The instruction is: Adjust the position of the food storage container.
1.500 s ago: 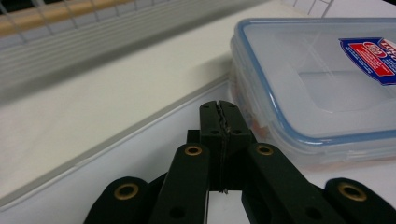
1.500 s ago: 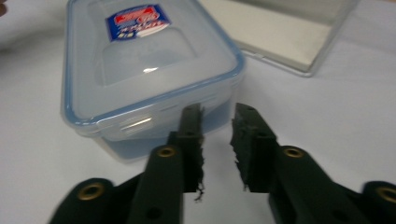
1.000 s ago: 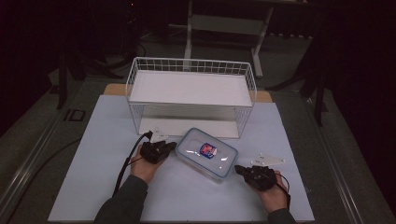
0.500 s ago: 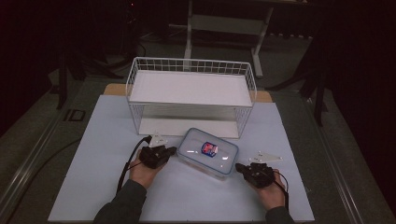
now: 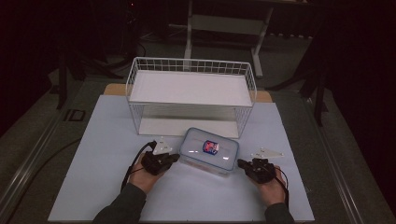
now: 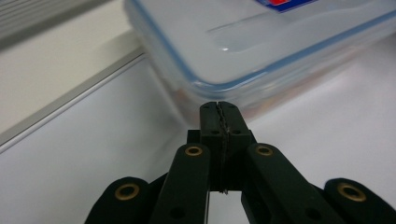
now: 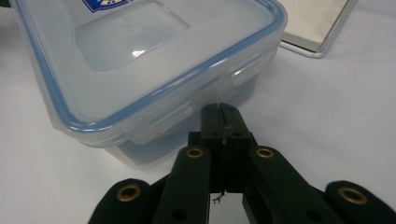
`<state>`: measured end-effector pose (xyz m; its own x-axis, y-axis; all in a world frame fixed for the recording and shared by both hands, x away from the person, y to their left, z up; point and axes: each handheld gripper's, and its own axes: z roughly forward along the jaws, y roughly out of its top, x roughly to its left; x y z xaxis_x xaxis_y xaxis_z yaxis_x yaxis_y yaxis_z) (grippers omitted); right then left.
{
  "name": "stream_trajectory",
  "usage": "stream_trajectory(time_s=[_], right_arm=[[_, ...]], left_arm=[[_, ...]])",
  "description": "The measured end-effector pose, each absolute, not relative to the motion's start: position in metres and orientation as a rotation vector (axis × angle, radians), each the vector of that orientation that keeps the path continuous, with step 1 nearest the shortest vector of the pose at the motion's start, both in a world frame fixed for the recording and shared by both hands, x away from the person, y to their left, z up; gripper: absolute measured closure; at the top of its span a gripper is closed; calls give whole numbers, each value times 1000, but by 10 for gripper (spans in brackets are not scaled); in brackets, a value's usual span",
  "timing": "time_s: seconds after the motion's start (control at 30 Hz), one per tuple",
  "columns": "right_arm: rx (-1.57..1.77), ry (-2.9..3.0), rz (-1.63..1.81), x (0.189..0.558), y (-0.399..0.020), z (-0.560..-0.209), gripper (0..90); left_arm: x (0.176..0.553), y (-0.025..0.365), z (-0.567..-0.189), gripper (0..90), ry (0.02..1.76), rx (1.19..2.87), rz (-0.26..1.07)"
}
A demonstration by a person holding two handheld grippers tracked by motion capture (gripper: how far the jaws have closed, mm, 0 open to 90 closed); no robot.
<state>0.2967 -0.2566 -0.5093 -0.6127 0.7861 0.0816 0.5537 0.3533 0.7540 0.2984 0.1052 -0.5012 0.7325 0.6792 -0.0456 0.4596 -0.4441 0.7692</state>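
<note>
A clear plastic food box with a blue-sealed lid and a red and blue sticker lies on the white table mat, just in front of the wire rack. My left gripper sits at the box's left end, its jaws shut with nothing between them, tips close to the lid rim. My right gripper rests at the box's right end, jaws likewise shut and empty, pointing at a side latch of the box. A hand holds each gripper low on the mat.
A white wire rack with an upper shelf and a lower shelf stands behind the box. The white mat covers the table between dark floor at both sides. A metal frame stands in the dark behind.
Both grippers have shifted slightly nearer the ends of the box. The box itself has stayed where it was.
</note>
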Motion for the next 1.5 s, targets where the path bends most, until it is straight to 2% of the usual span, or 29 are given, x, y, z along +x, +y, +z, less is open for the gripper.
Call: stream_trajectory(time_s=[0.27,0.6,1.07,1.5], right_arm=[[1196,2325,1122,297,-256,-510,899],[1207,2331,1121,298,-257,-510,900],[1232,2320,1097,305,-248,-510,900],[1156,2378,1082,304,-218,-510,900]], left_arm=[[325,114,-499,897,948,2031,379],[347,101,-506,899,981,2044,365],[315,111,-498,900,961,2084,352],[283,140,-497,900,1098,2020,333]])
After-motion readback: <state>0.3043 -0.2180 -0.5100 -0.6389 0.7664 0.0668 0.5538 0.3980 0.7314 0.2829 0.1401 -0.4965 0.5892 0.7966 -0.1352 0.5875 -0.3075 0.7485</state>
